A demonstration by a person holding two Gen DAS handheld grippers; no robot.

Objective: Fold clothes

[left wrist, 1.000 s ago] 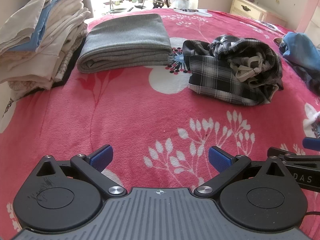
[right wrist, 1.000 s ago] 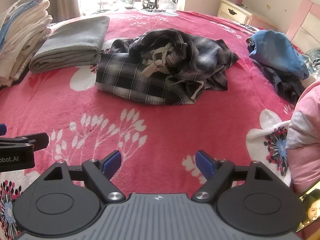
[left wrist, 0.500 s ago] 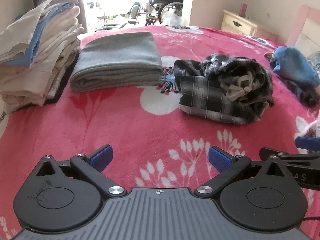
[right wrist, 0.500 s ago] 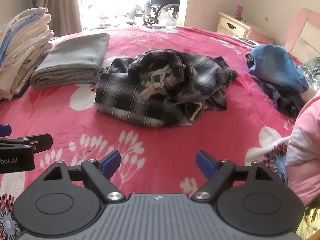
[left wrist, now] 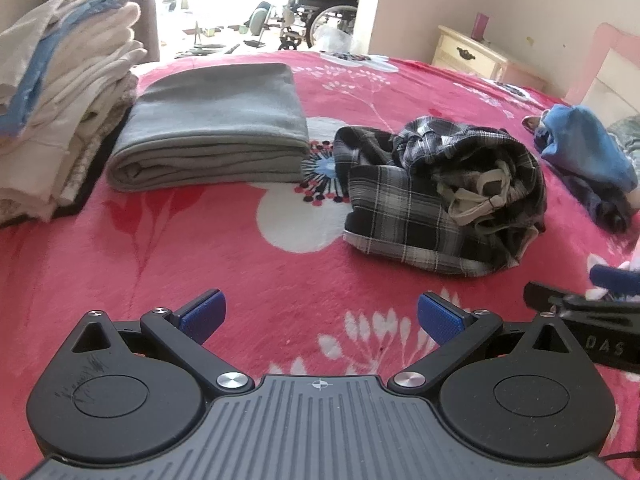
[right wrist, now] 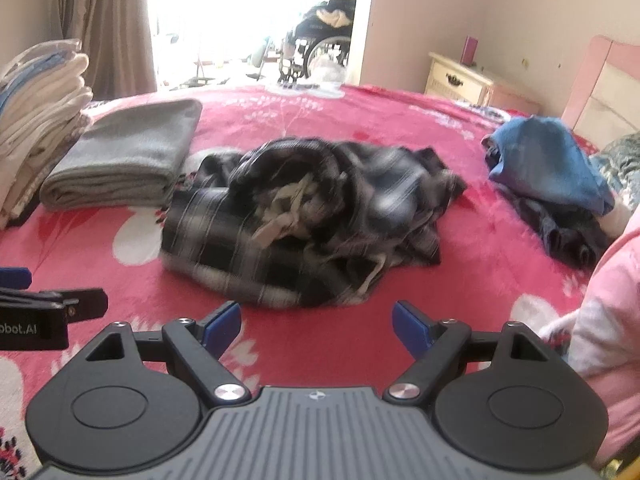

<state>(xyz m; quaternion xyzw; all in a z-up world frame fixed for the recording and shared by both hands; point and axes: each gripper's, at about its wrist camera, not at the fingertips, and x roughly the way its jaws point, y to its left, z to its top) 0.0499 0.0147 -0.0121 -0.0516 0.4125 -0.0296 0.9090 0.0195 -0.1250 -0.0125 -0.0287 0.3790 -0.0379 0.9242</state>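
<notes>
bed: pink-red fleece blanket with white flower and leaf print (left wrist: 200, 240), carries all the clothes
left hand-held gripper (left wrist: 319, 316): jaws wide apart, blue pads, nothing between them, only blanket below; sits at 6 o'clock in the left wrist view
right hand-held gripper (right wrist: 317, 325): jaws wide apart, blue pads, nothing gripped; near edge of the crumpled garment shows just past the tips, not touching as far as I can tell
task garment: crumpled black-and-white plaid garment with beige drawstring or strap bunched on top (left wrist: 440, 196), unfolded heap, mid-bed; at 2 o'clock in the left wrist view, dead centre toward 12 o'clock in the right wrist view (right wrist: 312, 220), blurred there
folded item: grey fleece cloth folded into a flat rectangle (left wrist: 212, 136), at 11 o'clock of the plaid heap, just beside it
stack: tall pile of folded white and cream clothes with a blue layer (left wrist: 56, 112), 9 to 10 o'clock, next to the grey cloth
other unfolded: blue garment lying on dark fabric (right wrist: 556, 168), 2 to 3 o'clock, well apart from the plaid heap
background: cream bedside cabinet (right wrist: 460, 76) at 1 o'clock; wheelchair (left wrist: 328, 4) in bright doorway at 12 o'clock
person: pink sleeve (right wrist: 612, 300) at right edge, 4 o'clock
</notes>
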